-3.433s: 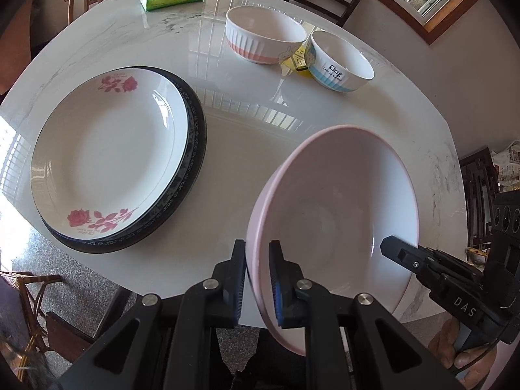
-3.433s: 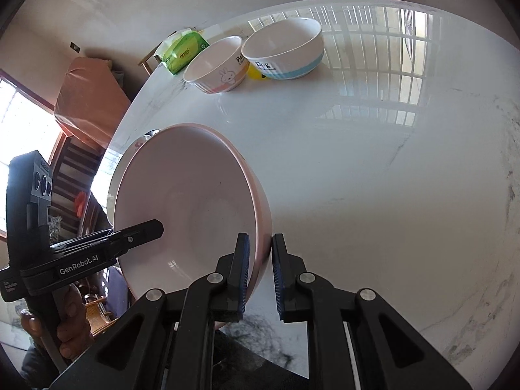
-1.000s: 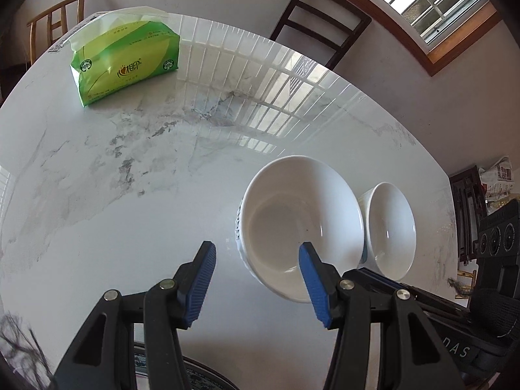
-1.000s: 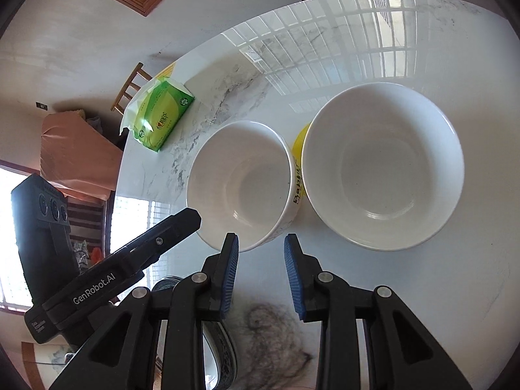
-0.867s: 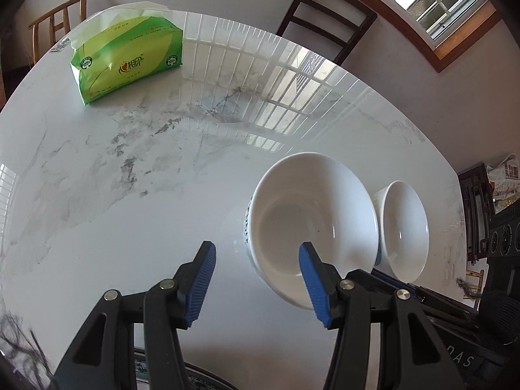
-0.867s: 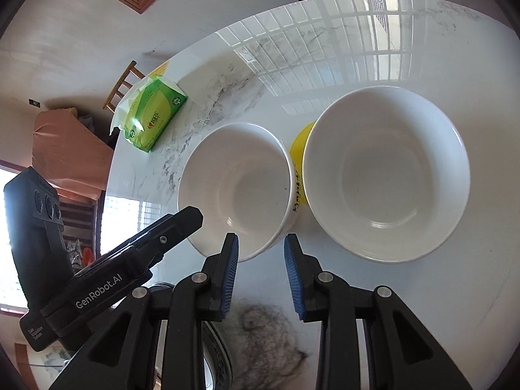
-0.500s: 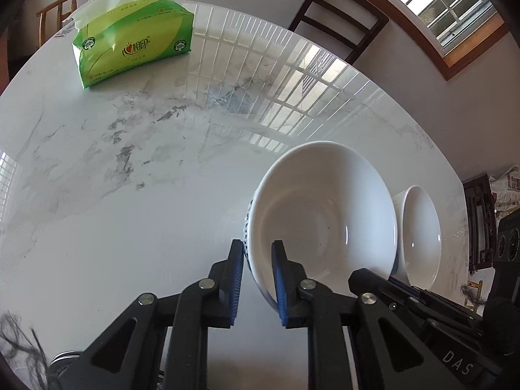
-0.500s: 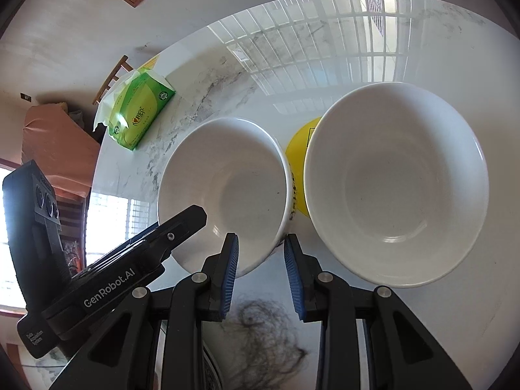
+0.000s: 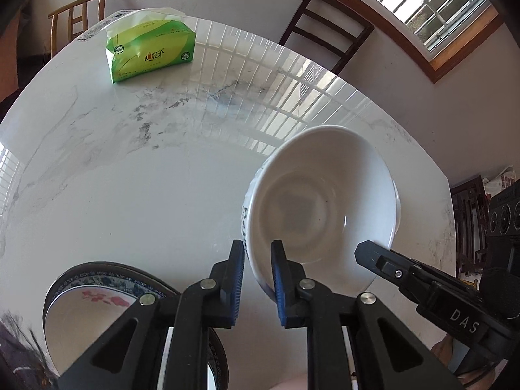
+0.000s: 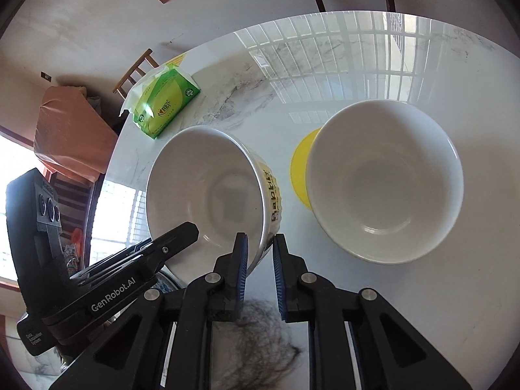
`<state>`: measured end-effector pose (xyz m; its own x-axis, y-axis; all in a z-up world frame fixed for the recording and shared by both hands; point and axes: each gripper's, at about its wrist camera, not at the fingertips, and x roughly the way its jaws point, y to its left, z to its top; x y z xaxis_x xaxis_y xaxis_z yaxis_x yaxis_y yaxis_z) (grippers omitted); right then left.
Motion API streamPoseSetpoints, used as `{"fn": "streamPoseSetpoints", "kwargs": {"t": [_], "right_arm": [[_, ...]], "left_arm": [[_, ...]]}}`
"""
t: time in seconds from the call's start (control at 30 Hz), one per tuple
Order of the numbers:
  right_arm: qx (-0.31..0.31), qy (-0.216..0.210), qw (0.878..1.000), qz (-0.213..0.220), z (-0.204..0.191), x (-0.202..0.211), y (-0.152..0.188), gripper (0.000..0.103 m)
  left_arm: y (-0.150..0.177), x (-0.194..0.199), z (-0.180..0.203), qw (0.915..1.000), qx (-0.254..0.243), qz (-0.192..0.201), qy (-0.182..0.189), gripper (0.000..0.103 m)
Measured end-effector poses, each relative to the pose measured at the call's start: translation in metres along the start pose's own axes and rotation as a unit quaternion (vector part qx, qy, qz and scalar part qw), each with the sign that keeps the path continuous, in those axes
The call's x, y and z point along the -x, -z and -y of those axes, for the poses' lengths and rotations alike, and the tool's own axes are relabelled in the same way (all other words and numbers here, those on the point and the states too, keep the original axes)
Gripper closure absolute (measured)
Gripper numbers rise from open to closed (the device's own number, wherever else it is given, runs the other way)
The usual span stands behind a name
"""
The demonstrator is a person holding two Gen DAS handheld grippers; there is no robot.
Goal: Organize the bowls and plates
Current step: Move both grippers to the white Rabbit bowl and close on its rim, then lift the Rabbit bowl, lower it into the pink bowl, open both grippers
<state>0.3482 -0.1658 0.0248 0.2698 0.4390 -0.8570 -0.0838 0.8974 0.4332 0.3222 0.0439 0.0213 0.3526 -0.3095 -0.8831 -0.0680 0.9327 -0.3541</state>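
Both the left gripper (image 9: 256,279) and right gripper (image 10: 260,273) are clamped on the Rabbit bowl's (image 10: 208,201) rim, tilting it off the marble table (image 9: 130,178). The plates (image 9: 97,305) look stacked; the second bowl (image 10: 383,182) waits.

White marble table (image 9: 136,169), dark chair (image 9: 328,29), barred window (image 9: 432,3), sunlit.

Stacked plates (image 9: 97,295) run off the bottom edge — yellow disc (image 10: 300,175) half-hidden behind the second bowl (image 10: 385,182).
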Motion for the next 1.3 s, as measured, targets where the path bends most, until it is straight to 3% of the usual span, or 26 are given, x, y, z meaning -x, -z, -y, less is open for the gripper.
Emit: {"fn": "streamPoseSetpoints", "kwargs": {"t": [0.53, 0.87, 1.3], "right_arm": [[0.043, -0.029, 0.998, 0.027, -0.001, 0.101, 0.094, 0.090], [0.053, -0.030, 0.998, 0.009, 0.005, 0.112, 0.157, 0.090], [0.048, -0.015, 0.998, -0.032, 0.014, 0.091, 0.193, 0.091]], "left_arm": [[0.113, 0.082, 0.043, 0.9990, -0.036, 0.005, 0.025, 0.083], [0.165, 0.084, 0.039, 0.9985, -0.046, -0.021, 0.021, 0.083], [0.199, 0.064, 0.031, 0.9969, -0.047, -0.063, 0.010, 0.082]]}}
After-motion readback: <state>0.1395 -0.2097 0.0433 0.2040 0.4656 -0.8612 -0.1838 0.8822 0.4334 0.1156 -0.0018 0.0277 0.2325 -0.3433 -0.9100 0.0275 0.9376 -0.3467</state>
